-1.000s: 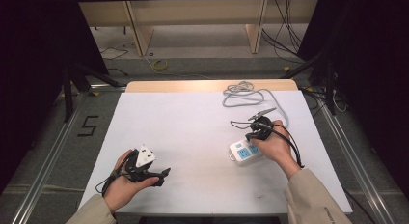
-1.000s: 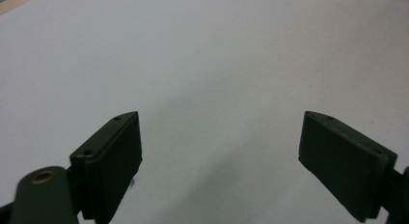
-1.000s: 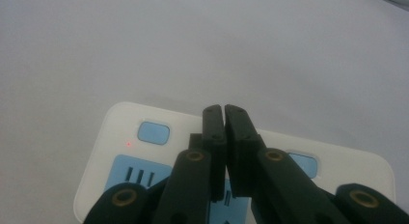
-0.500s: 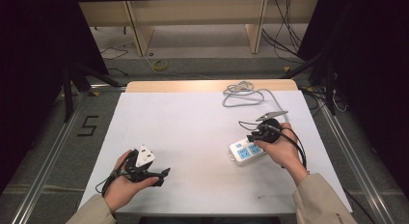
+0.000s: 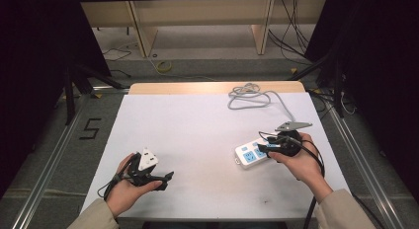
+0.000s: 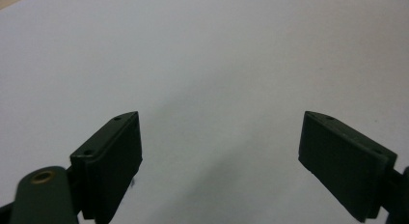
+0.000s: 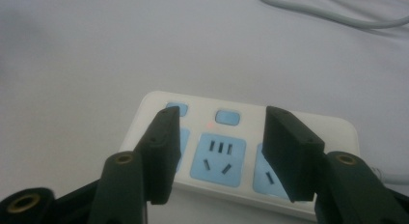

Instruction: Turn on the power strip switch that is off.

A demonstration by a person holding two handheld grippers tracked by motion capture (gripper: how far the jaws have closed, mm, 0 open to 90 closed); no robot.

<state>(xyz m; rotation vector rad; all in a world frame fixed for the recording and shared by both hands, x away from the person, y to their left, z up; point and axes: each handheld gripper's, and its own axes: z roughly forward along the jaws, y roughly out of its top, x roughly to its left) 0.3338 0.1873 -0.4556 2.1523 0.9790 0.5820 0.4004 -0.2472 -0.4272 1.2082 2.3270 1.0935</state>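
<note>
A white power strip (image 5: pixel 247 155) with blue sockets lies on the right side of the white table (image 5: pixel 207 130). Its grey cable (image 5: pixel 249 95) coils toward the far edge. My right gripper (image 5: pixel 263 148) hovers just over the strip's right end. In the right gripper view the right gripper (image 7: pixel 222 113) is open, its jaws straddling a blue socket and a button of the power strip (image 7: pixel 337 130) without touching it. A small red light (image 7: pixel 210 123) glows on the strip. My left gripper (image 5: pixel 165 180) rests at the near left; the left gripper (image 6: pixel 219 122) is wide open over bare table.
Wooden shelving (image 5: pixel 197 17) stands beyond the far edge, with loose cables (image 5: pixel 291 36) on the floor. Metal rails (image 5: pixel 54 155) run along both sides of the table. Bare white table surface (image 6: pixel 217 50) spreads between the two hands.
My right hand has shifted slightly right and nearer, staying over the power strip. The strip and the left gripper have not moved.
</note>
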